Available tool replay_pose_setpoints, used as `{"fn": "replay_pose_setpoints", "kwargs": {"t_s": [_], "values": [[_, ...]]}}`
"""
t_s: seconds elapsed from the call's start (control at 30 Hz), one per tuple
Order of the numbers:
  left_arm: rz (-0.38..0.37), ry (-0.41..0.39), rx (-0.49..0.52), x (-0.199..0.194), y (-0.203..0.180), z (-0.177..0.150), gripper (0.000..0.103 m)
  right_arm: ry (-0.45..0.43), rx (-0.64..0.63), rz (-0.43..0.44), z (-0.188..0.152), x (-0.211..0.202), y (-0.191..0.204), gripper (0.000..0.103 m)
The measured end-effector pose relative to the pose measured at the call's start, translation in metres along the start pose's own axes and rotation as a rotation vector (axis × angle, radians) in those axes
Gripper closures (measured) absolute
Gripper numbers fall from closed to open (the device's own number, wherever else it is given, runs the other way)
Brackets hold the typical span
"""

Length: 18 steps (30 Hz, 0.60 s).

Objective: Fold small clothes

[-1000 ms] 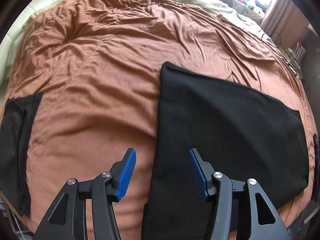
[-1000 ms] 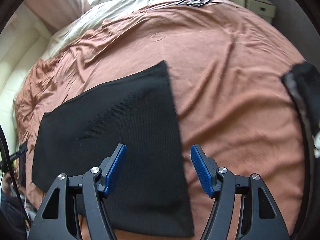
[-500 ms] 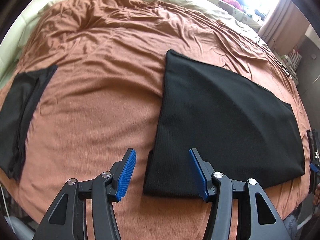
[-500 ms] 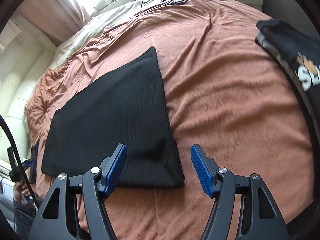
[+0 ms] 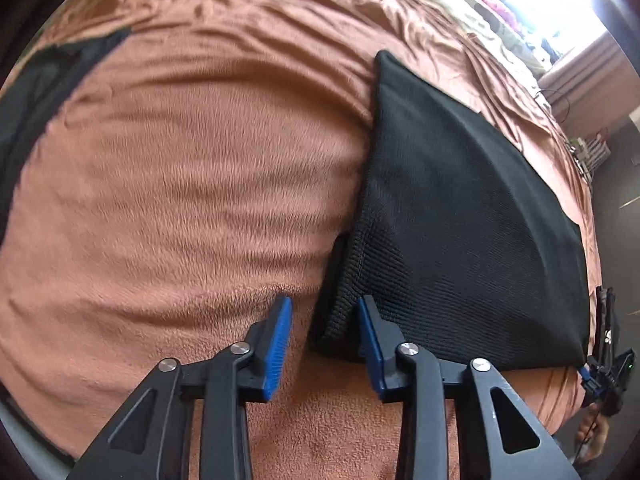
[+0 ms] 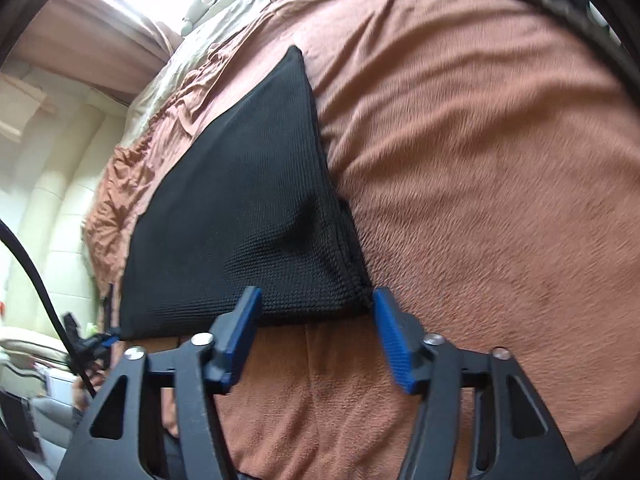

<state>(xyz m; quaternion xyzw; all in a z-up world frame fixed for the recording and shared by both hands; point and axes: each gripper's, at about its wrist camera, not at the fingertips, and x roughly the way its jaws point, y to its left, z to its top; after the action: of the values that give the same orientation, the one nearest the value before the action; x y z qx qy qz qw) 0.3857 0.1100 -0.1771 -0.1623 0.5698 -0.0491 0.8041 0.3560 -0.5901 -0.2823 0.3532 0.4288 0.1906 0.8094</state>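
Bed, brown blanket point(image 5: 180, 200) | black knit garment point(image 5: 460, 220) flat | left gripper point(image 5: 322, 312), right gripper point(image 6: 316, 300) closing on its near corners, fingers half-wide, not yet pinching | step: corner grasp | next: pinch, lift, fold away.

Garment point(image 5: 460, 208): flat on bedspread point(image 5: 192, 184), near edge.
Left gripper point(image 5: 324, 312): astride its left near corner.
Right gripper point(image 6: 316, 304): astride its right near corner.

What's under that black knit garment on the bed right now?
The black knit garment lies flat on the brown bedspread. At its near corner its own stacked layers show. Anything else beneath is covered.
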Motion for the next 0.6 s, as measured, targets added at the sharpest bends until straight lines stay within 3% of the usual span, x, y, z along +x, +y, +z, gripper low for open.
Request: {"fn": "replay_pose_setpoints", "kwargs": {"t_s": [0.17,0.33,0.53,0.6], "values": [[-0.035,0.039,-0.037,0.005,0.001,0.000,0.068,-0.011,0.089,0.114,0.010,0.005,-0.024,0.056],[-0.082,0.056,-0.077,0.004,0.007,-0.002,0.068,-0.018,0.108,0.153,0.016,0.010,-0.035,0.056],[-0.148,0.014,-0.087,0.001,0.008,-0.004,0.063,-0.038,0.142,0.229,0.024,0.018,-0.043,0.056],[-0.188,-0.012,-0.092,-0.006,0.008,-0.006,0.064,-0.048,0.140,0.251,0.025,0.017,-0.043,0.064]]}}
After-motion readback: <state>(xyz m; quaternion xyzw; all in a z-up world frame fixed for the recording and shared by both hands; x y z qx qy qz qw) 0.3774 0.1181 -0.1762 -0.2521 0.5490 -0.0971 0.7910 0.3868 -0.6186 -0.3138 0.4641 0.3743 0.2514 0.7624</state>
